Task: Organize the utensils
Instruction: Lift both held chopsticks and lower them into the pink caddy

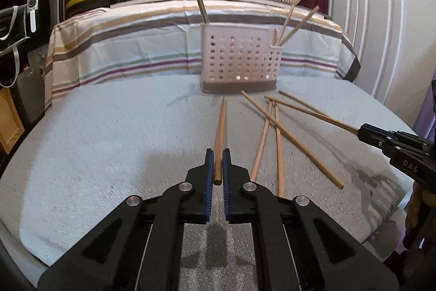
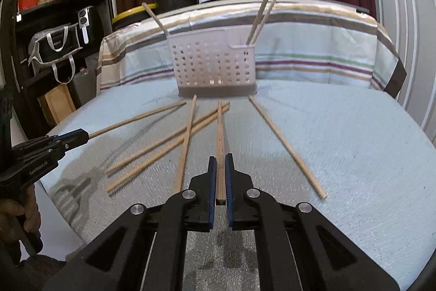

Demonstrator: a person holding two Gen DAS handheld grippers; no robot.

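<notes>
Chopsticks (image 1: 220, 132) (image 2: 220, 143) were pinched lengthwise, one in each gripper (image 1: 217, 168) (image 2: 220, 173), aimed toward the perforated caddy (image 1: 241, 57) at the table's far edge

2 wrist views, low, near table, facing caddy (image 1: 241, 56) — shared chopsticks (image 2: 286, 146).

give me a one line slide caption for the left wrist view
Left gripper shut on one chopstick aimed at the utensil caddy, with loose chopsticks on the cloth beside it.
</notes>
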